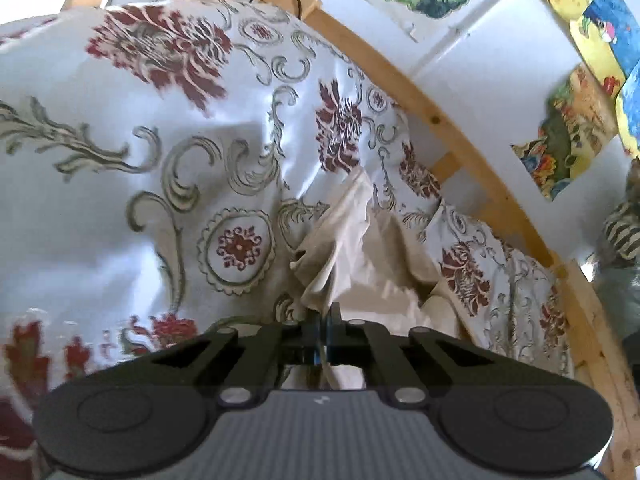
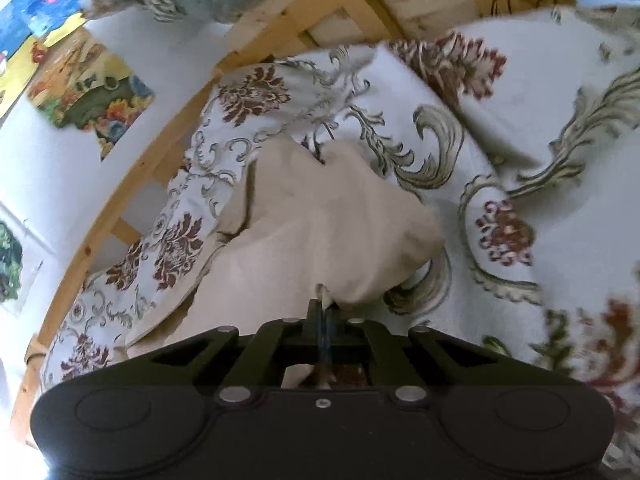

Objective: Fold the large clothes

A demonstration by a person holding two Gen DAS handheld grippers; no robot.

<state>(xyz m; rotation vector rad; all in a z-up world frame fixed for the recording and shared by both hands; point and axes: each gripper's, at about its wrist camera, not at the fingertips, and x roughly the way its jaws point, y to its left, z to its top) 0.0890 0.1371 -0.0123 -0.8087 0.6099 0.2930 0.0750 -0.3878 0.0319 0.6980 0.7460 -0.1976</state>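
A cream-coloured garment (image 1: pixel 360 248) hangs crumpled over a bed with a white floral cover (image 1: pixel 120 160). My left gripper (image 1: pixel 323 312) is shut on an edge of the garment, which rises bunched from its tips. In the right wrist view the same garment (image 2: pixel 320 232) spreads forward in a broad smooth fold. My right gripper (image 2: pixel 323 300) is shut on another edge of it. The lower part of the garment is hidden behind both gripper bodies.
A wooden bed frame (image 1: pixel 440 120) runs along a white wall with colourful pictures (image 1: pixel 560 152). The frame's slats (image 2: pixel 320 0) show at the top of the right wrist view. A striped plush toy (image 1: pixel 624 232) sits past the frame.
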